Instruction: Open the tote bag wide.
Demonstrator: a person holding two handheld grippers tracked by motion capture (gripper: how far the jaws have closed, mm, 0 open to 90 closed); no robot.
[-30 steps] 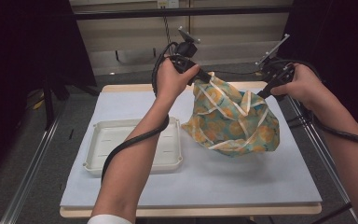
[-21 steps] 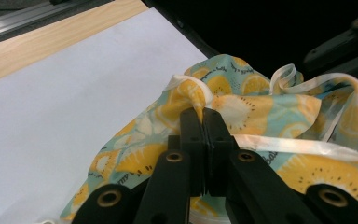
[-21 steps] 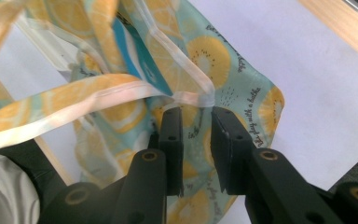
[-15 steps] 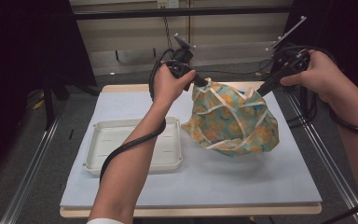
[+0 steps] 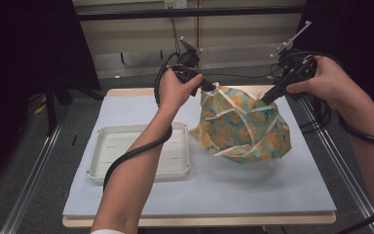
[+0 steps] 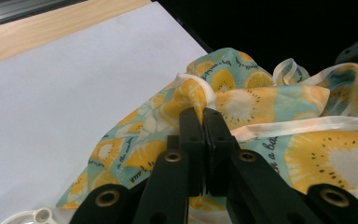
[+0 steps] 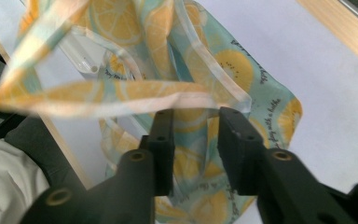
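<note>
High view, cloth: hangs slumped right of tray, long axis leaning rightward.
Left tool: clamps cloth edge.
Right tool: just narrowing, gapped around cloth.
Bench: white mat.

cloth print, left gripper view: The lemon-patterned cloth carried small dark script lettering among its fruit slices; beside the closed jaws a fragment read "in a ba", the rest hidden behind the gripper.
cloth print, lower fold: More script ran along a fold of the cloth near the white mat, too small and tilted to read.
cloth print, right gripper view: The cloth showed script lines at its right edge; one seemed to read "for a hotter day", though blur left this uncertain.
cloth print, high view: The lettering on the cloth was too small to read.
tray: The white tray bore no readable marking.
</note>
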